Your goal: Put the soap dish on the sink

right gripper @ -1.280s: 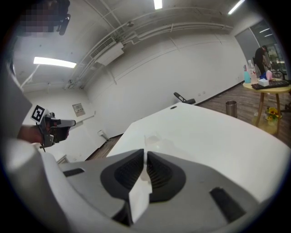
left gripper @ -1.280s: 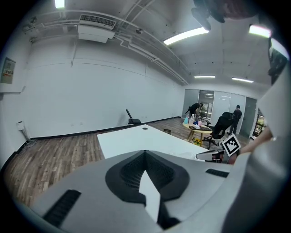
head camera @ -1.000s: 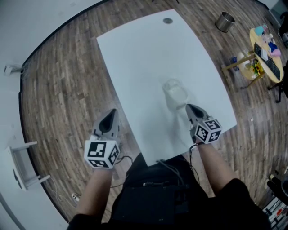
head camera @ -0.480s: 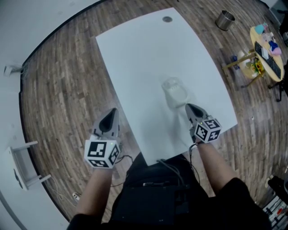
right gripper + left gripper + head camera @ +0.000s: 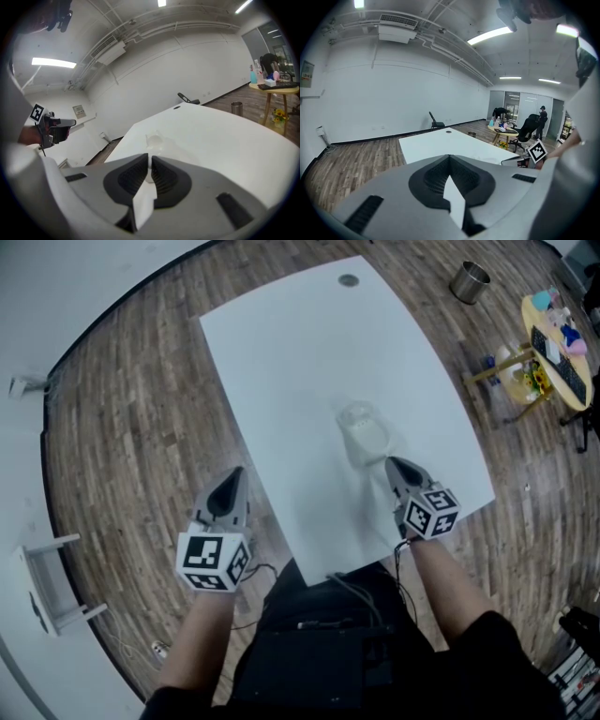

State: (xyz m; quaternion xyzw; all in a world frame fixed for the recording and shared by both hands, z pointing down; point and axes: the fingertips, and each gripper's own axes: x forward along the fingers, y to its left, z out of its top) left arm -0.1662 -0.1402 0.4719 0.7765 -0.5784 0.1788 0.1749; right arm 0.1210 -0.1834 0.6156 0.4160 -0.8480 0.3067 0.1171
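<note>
Pickup seems to be the step in hand. The right gripper [image 5: 391,465] is low over the white table [image 5: 281,362], near its front right corner, with its tip against the near end of the soap dish [image 5: 366,437], a pale, half-clear piece lying on the table top. In the right gripper view the 2 jaws are pinched to a thin slit with the dish's near edge between the pads, so the tool appears to be clenched on that thin edge. How deep the bite goes cannot be told.

The left gripper [image 5: 232,476] hangs off the table's left edge, over the wooden floor, jaws pressed together with nothing in them.

No sink can be made out in any view. A second clear, rounded form just beyond the dish may be part of it or a separate thing, which cannot be told.

The dish has not left the table. The next move probably calls for a gentle, level lift that tests the edge grip, since a thin, smooth rim could slip or swing, and then a carry toward wherever the sink stands.
</note>
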